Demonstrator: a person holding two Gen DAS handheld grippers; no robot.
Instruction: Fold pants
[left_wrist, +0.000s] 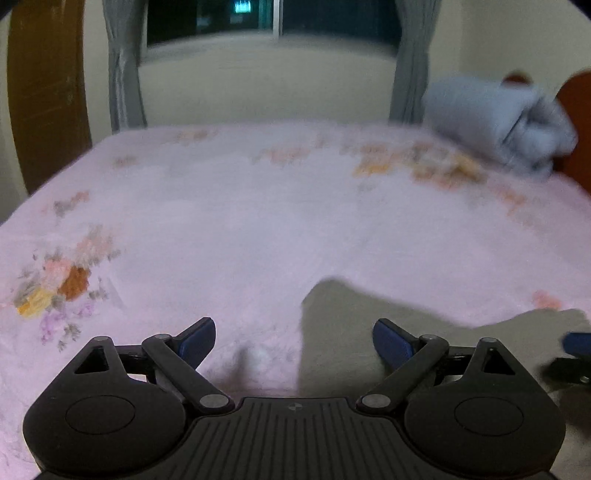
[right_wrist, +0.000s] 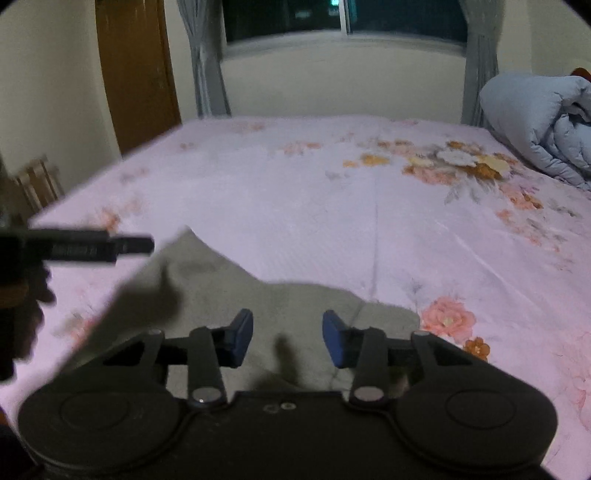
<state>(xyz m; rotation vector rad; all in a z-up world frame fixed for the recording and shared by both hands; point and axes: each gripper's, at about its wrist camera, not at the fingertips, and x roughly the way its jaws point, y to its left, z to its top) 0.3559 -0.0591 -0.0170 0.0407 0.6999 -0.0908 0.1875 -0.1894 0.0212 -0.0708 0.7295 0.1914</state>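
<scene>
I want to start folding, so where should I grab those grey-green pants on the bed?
Probably the raised pointed corner of the pants. It sticks out onto the pink sheet with bare sheet beyond, so the open left gripper, nearest it, could come in low from the near side, pinching the edge.

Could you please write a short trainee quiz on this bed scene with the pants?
1. True or false: the pants lie on a plain white sheet.
2. Which sits at the far right of the bed? A) a rolled grey-blue quilt B) a suitcase C) a stack of books
3. Fill in: the jaws of the left gripper stand ____.

Key: 1 false, the sheet is pink with flowers. 2 A. 3 open, wide apart with nothing pressed between them; only the pants' edge lies below.
</scene>
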